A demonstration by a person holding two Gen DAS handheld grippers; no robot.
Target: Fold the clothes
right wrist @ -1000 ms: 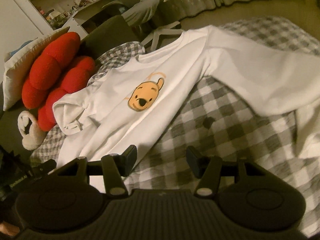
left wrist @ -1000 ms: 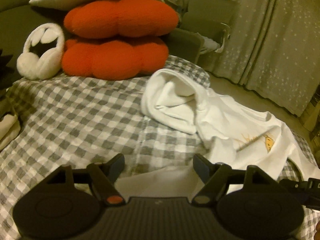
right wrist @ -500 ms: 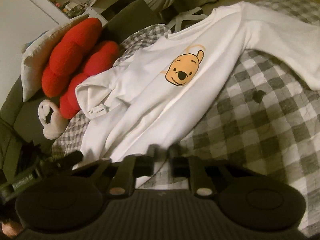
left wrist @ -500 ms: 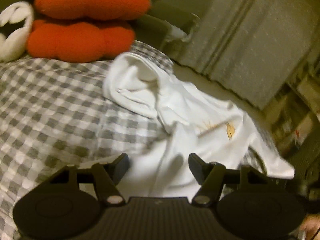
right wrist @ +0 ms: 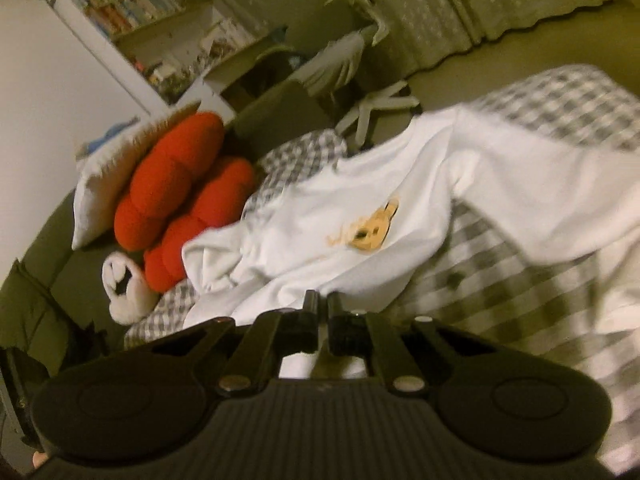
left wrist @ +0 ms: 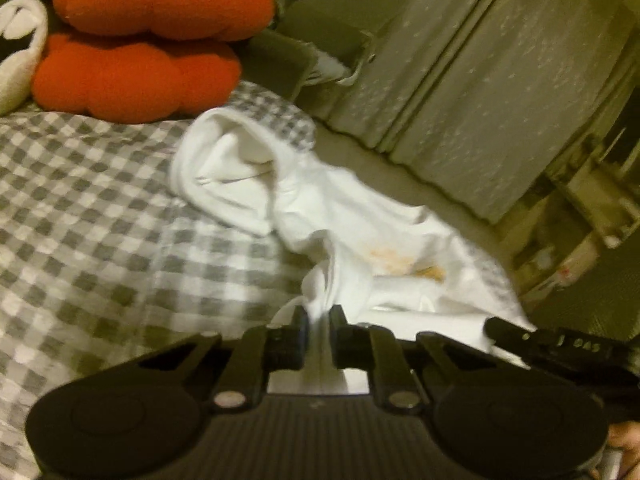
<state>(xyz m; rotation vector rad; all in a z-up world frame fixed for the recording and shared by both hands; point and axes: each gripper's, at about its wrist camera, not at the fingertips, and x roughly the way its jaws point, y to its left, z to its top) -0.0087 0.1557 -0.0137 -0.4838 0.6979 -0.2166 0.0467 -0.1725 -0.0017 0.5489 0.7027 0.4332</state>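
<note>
A white long-sleeved shirt [right wrist: 400,200] with a yellow bear print [right wrist: 372,232] lies on a grey-checked bed cover [right wrist: 500,280]. My right gripper [right wrist: 322,308] is shut on the shirt's lower hem, which bunches up between the fingers. In the left wrist view the same shirt [left wrist: 360,216] is pulled into folds, with one sleeve [left wrist: 228,172] crumpled at the far side. My left gripper [left wrist: 319,316] is shut on a pinch of the hem. The right gripper's body [left wrist: 560,348] shows at the lower right of that view.
Two red cushions [left wrist: 136,44] and a white plush toy [left wrist: 20,52] sit at the head of the bed cover [left wrist: 100,208]. A pale pillow [right wrist: 108,196] leans behind them. Curtains [left wrist: 480,80], a chair [right wrist: 340,68] and a bookshelf [right wrist: 128,12] stand beyond the bed.
Both grippers went from open to shut on the shirt's hem, the right first, then the left. The shirt now bunches and lifts toward both grippers.
</note>
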